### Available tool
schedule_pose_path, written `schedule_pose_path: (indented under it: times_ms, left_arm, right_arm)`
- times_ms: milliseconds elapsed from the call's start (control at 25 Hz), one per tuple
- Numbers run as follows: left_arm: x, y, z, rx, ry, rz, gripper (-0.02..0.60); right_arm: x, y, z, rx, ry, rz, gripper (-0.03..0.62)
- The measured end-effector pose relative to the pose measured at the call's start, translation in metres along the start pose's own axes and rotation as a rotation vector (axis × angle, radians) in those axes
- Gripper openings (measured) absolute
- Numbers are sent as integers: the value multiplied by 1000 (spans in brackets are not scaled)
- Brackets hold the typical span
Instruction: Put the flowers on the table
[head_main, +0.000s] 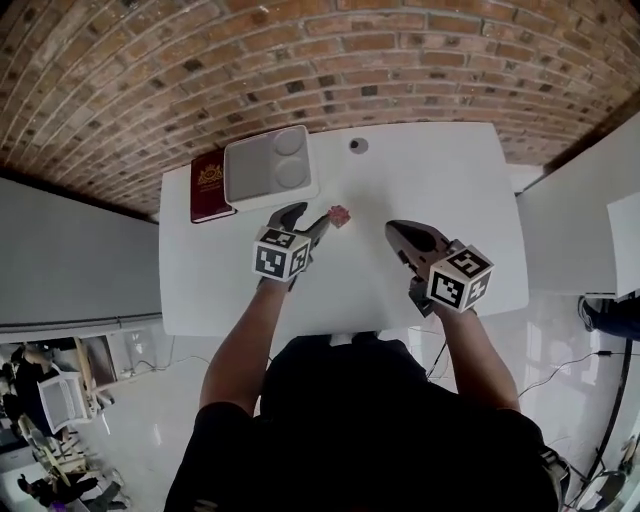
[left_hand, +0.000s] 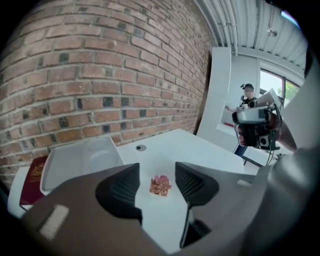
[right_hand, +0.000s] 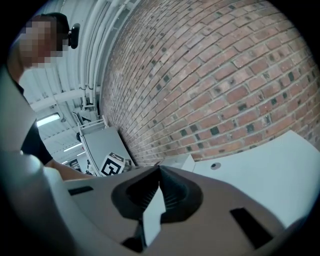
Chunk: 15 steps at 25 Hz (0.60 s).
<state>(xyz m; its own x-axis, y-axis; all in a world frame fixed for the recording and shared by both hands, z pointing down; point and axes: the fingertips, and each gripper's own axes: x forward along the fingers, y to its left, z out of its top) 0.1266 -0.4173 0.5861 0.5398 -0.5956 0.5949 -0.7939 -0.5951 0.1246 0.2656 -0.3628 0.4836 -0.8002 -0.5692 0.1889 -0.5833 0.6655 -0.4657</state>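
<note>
Lying centrally, flowers (head_main: 339, 215) clear table (head_main: 450, 200) edges.

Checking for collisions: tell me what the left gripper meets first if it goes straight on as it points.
Probably the small pink flower lying on the white table, in line with the open jaws of the left gripper; the depth is hard to judge.

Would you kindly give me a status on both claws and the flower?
Left claw open, empty. Right claw shut, empty. Flower lying on table just ahead of left claw. Tray and book sit apart.
</note>
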Motion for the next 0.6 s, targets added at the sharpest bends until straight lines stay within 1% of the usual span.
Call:
schedule_pose_path:
  times_ms: [40,80,200,320,440,520,600]
  left_arm:
    - [-11,1,6,3,-25,15,199]
    - [-21,3,13,7,-51,29,164]
    - [-53,7,27,-6,-133,51,158]
    - [-84,10,38,-16,-215,34,158]
    - [-111,16,44,-10,-260,28,158]
    - [-128,25,45,-32,-286,38,157]
    - [-145,40,44,-63,-308,48,140]
  right_arm:
    - [1,2,1,-5,-1,3,9]
    - [2,5,3,-8,-4,5,9]
    - [10,16,8,-15,-15,16,9]
    - [21,34,12,-36,-18,29,9]
    - [32,52,19,-64,-21,27,9]
    - [40,63,23,-85,-25,19,9]
    - [49,73,27,-108,-30,10,9]
